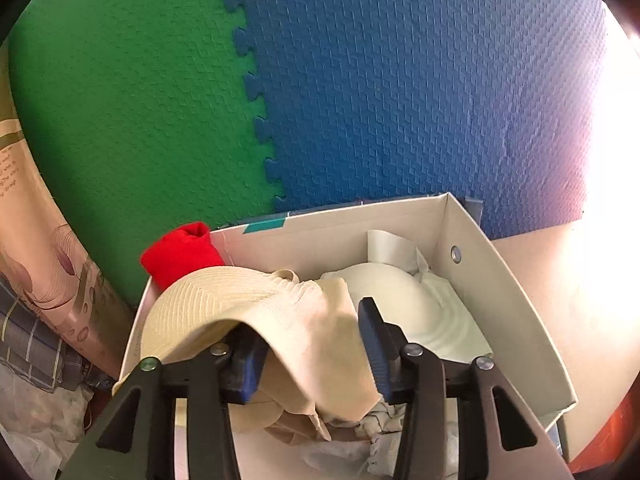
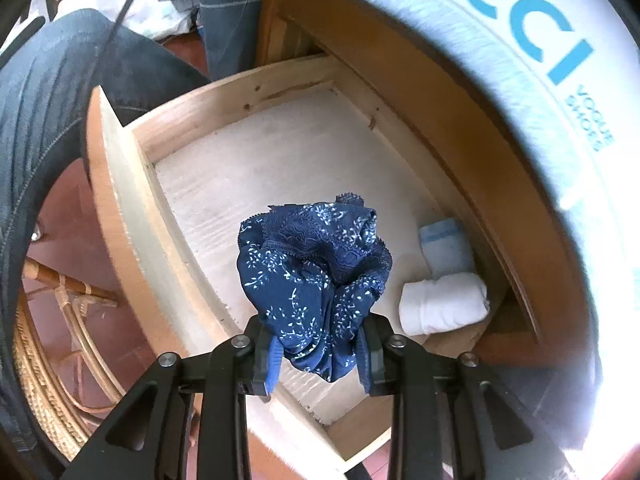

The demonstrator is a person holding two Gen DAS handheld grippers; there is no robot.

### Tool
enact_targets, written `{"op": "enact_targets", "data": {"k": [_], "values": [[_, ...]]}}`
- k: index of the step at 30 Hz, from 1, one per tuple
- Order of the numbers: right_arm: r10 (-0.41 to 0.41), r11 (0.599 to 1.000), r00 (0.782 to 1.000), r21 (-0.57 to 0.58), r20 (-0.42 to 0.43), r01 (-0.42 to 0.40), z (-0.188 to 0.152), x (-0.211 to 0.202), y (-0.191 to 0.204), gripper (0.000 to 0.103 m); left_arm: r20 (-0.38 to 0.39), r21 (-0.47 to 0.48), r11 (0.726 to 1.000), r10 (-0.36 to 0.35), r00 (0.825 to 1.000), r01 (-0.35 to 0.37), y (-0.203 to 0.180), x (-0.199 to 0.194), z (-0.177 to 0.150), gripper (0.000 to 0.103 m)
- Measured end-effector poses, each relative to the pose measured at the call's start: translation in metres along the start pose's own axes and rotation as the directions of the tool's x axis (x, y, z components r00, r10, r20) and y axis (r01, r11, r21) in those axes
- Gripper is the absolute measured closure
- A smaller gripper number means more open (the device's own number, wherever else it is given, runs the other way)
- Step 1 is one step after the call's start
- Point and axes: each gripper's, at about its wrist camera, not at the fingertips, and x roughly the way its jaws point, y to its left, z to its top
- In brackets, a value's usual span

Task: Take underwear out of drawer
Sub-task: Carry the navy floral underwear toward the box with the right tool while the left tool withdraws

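Right gripper (image 2: 320,354) clamped narrow on bunched navy floral lace underwear (image 2: 314,276), garment hanging above open wooden drawer (image 2: 132,208), clear of its floor. White rolled cloth (image 2: 442,302) lies beyond in drawer corner. Left gripper (image 1: 310,346) jaws apart over white cardboard box (image 1: 496,292), cream bra (image 1: 256,308) draped across one finger, not pinched.

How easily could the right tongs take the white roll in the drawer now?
Probably not yet: the right tongs are shut on the blue underwear. The white roll lies uncovered otherwise.
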Motion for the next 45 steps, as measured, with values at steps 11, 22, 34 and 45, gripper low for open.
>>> {"op": "enact_targets", "data": {"k": [11,22,34,45], "values": [[0.006,0.998,0.999,0.067,0.033,-0.008,-0.017,-0.035,-0.008,0.075,0.074,0.017,1.000,-0.003,0.997,0.002,-0.005,-0.036,-0.005,0.044],[0.036,0.962,0.993,0.264,0.116,-0.066,-0.037,-0.074,-0.041,0.075,0.252,-0.029,0.985,-0.155,0.955,0.168,0.010,-0.117,-0.031,0.030],[-0.014,0.897,0.982,0.437,0.190,-0.072,-0.044,-0.134,-0.111,0.075,0.336,-0.098,0.995,0.001,0.942,0.034,0.102,-0.147,-0.148,0.027],[-0.131,0.868,0.953,0.497,0.275,-0.024,-0.009,-0.223,-0.178,0.075,0.265,-0.220,0.975,0.103,0.959,-0.044,0.155,-0.127,-0.232,0.027]]}}
